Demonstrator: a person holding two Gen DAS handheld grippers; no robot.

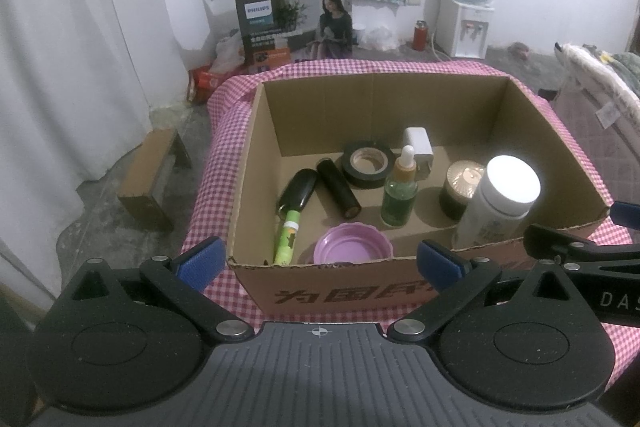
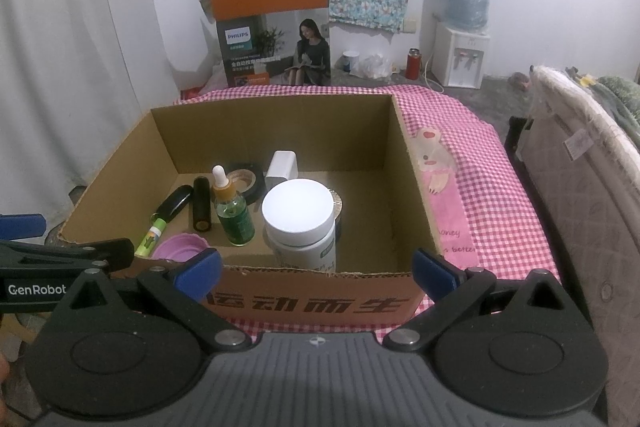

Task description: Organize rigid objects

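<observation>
- The box (image 1: 384, 163) sits on the checked cloth over the counter (image 2: 452, 131), straight ahead of both hand-held grippers, its near wall just past their fingertips.
- Inside, all gathered toward the left half: tape roll (image 1: 366, 163), white charger (image 1: 418, 147), dropper bottle (image 1: 400, 193), black cylinder (image 1: 339, 193), black case (image 1: 297, 190), green tube (image 1: 287, 237), pink lid (image 1: 352, 243), gold-topped jar (image 1: 460, 189) and a tall white-capped bottle (image 1: 500, 203) close to the near wall.
- No loose item shows on the cloth around the box, so by my reading the gathering is done or close to it; what may remain is tidying inside, since the cylinder, case and tube lie flat and askew.
- The left hand-held gripper (image 1: 320, 259) is spread wide and carries nothing; the right hand-held gripper (image 2: 316, 267) is likewise wide and empty.
- Room: the box's right half, ahead of the right gripper, is bare floor and free for placing.
- Edges: the near rim stands between fingers and contents, so any reach must go up and over; the white-capped bottle rises near rim height and looks easy to knock.
- The two grippers hang side by side, close together, leaving little sideways clearance.
- A bed edge (image 2: 580, 147) lies to the right of the counter.
</observation>
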